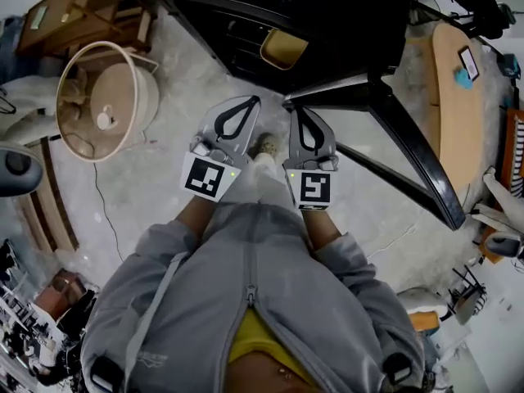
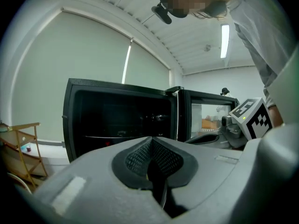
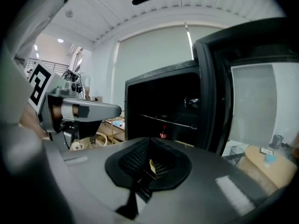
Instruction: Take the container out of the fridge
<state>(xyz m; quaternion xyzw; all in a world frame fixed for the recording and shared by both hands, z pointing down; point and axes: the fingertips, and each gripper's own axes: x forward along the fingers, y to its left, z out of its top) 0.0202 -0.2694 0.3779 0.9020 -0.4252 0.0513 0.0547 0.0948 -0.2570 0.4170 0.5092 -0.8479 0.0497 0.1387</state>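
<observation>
Step in hand: the approach. The person stands facing the black glass-door fridge (image 1: 344, 15), whose door (image 1: 409, 154) stands swung wide open, so the opening step looks done and the reach has not begun.

Task's thing: the yellow-tan open-topped container (image 1: 284, 49) sits inside the fridge on a wire shelf (image 1: 237, 31), toward the door-side end of the part of the shelf that shows. Nothing touches it, and it is well apart from both tools.

Left hand-held gripper (image 1: 252, 101): jaws pressed fully together with nothing between them, as the left gripper view (image 2: 150, 140) shows. It points at the dark fridge interior.

Right hand-held gripper (image 1: 293, 110): jaws also together and empty in its own view (image 3: 149, 140). Its tip is just beside the open door's inner edge.

Pose: the two tools are held side by side in front of the torso, above the pale concrete floor (image 1: 164, 178), close to each other but not touching. Both aim forward, tipped slightly down, marker cubes facing up. The grey-sleeved forearms are tucked in near the body.

Next move calls for: spreading the jaws of at least one tool before reaching in, then moving past the door edge to shelf height. A grip on the container's rim or wall looks likely. Whether one tool is enough cannot be judged from here.

Risk: the right tool could clip the door edge on the way in.
</observation>
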